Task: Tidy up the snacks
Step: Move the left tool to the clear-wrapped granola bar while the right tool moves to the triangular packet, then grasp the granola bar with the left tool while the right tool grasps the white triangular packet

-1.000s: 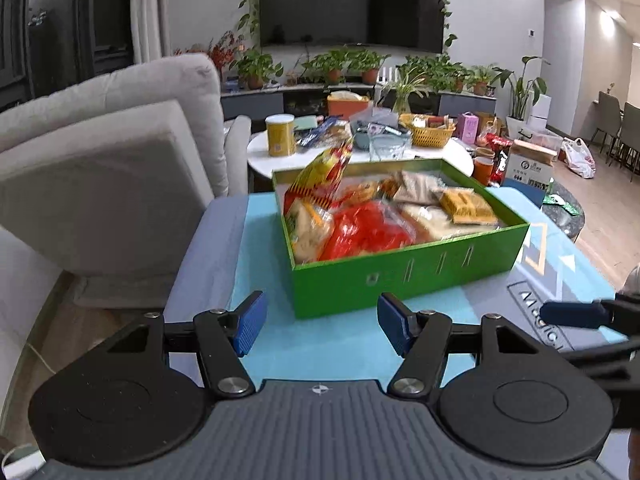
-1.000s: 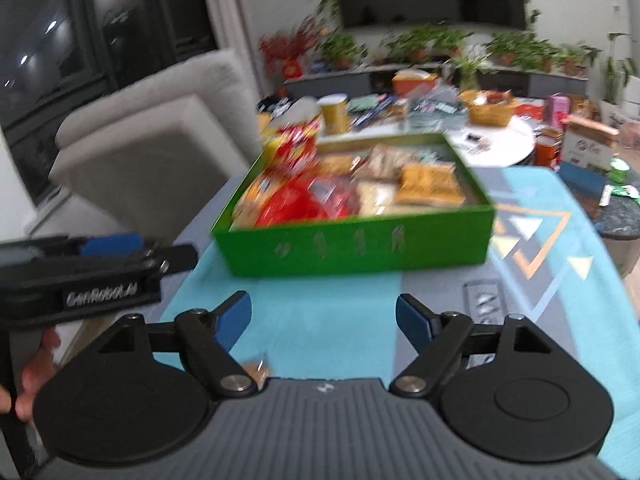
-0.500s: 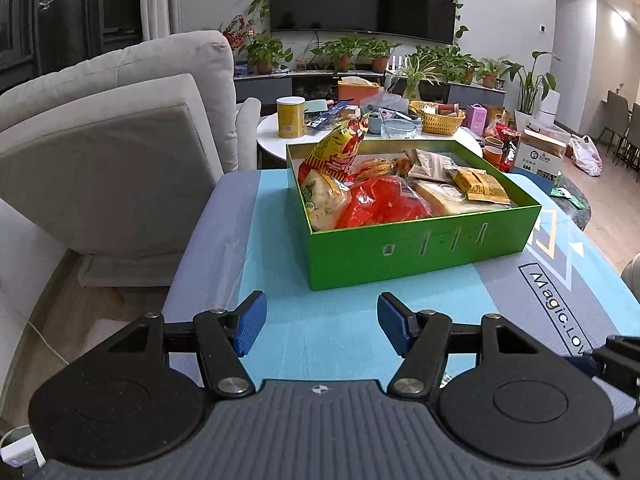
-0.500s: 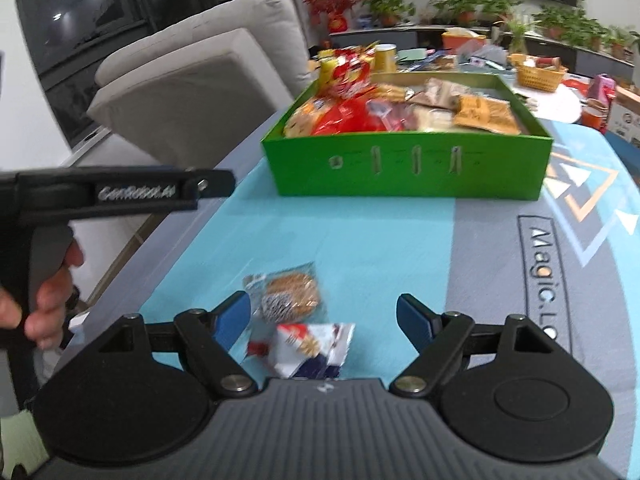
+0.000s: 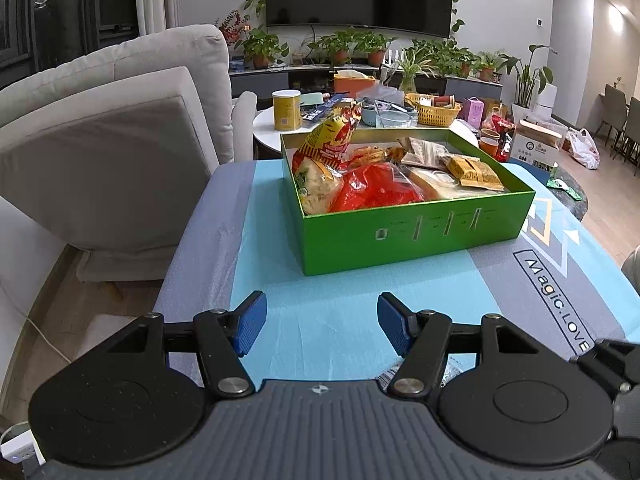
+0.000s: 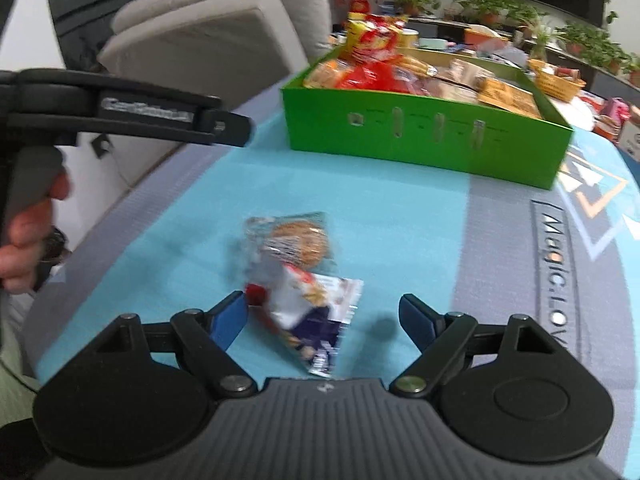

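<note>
Lowered right tool — spread, straddling purple packet; left tool spread — clear mat ahead.

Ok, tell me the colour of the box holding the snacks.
Bright green box, with small slot marks on its front wall; clearest in the left wrist view.

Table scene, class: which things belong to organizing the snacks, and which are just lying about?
Belong to the job: green box; cookie packet; white snack packet; right gripper, open.

Lying about: yellow can; wicker basket; potted plants; sofa cushion.
</note>
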A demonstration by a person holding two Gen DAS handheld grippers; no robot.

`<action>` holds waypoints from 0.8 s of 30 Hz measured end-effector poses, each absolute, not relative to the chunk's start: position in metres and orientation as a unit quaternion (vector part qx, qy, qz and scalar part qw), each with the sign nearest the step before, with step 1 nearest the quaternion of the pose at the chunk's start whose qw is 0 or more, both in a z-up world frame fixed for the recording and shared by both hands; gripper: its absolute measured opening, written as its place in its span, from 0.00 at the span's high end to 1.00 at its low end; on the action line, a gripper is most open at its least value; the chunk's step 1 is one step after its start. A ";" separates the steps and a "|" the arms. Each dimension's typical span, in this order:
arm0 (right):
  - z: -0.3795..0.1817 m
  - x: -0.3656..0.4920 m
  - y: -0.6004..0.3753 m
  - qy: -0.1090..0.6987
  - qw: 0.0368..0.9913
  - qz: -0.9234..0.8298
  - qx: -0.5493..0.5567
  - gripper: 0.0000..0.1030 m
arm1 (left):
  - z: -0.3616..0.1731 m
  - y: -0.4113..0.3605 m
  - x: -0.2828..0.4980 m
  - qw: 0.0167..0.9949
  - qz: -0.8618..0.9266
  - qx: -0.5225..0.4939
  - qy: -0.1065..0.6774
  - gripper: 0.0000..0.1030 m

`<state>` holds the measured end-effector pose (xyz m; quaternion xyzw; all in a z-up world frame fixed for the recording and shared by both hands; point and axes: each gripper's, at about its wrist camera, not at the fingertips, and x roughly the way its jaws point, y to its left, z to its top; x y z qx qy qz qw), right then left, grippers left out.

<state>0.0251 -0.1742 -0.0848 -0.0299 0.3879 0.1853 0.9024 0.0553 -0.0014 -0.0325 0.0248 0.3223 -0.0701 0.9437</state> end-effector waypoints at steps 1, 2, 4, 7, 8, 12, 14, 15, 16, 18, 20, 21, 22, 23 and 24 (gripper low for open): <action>-0.085 0.027 -0.180 0.387 0.905 0.176 -0.023 0.40 | -0.033 -0.002 0.055 0.943 -0.072 0.025 0.323 0.43; -0.085 0.029 -0.185 0.386 0.908 0.161 -0.014 0.40 | -0.034 -0.002 0.055 0.943 -0.073 0.026 0.325 0.43; -0.085 0.033 -0.196 0.383 0.916 0.120 0.003 0.40 | -0.036 -0.003 0.055 0.941 -0.077 0.030 0.327 0.43; -0.084 0.037 -0.212 0.380 0.921 0.084 0.024 0.40 | -0.040 -0.007 0.054 0.938 -0.089 0.036 0.334 0.43; -0.084 0.037 -0.218 0.379 0.921 0.081 0.036 0.40 | -0.042 -0.009 0.053 0.935 -0.100 0.039 0.338 0.43; -0.079 0.035 -0.231 0.372 0.922 0.091 0.063 0.40 | -0.051 -0.022 0.050 0.922 -0.145 0.055 0.355 0.43; -0.077 0.035 -0.234 0.370 0.922 0.092 0.066 0.40 | -0.056 -0.030 0.048 0.916 -0.161 0.071 0.359 0.43; -0.076 0.036 -0.235 0.369 0.923 0.090 0.067 0.40 | -0.059 -0.034 0.046 0.914 -0.168 0.082 0.360 0.43; -0.076 0.037 -0.235 0.368 0.923 0.087 0.069 0.40 | -0.061 -0.038 0.046 0.912 -0.171 0.091 0.361 0.43; -0.077 0.039 -0.236 0.368 0.923 0.084 0.074 0.40 | -0.067 -0.043 0.047 0.908 -0.174 0.103 0.367 0.43; -0.077 0.037 -0.238 0.368 0.923 0.083 0.076 0.40 | -0.071 -0.046 0.048 0.904 -0.178 0.104 0.374 0.43; -0.077 0.038 -0.239 0.367 0.923 0.082 0.077 0.40 | -0.073 -0.047 0.050 0.903 -0.181 0.101 0.377 0.43; -0.077 0.039 -0.240 0.367 0.923 0.081 0.078 0.40 | -0.074 -0.048 0.053 0.902 -0.181 0.098 0.380 0.43; -0.077 0.039 -0.241 0.368 0.923 0.080 0.079 0.40 | -0.074 -0.047 0.054 0.902 -0.181 0.094 0.381 0.43; -0.077 0.039 -0.242 0.368 0.923 0.080 0.081 0.40 | -0.075 -0.048 0.056 0.902 -0.182 0.089 0.381 0.44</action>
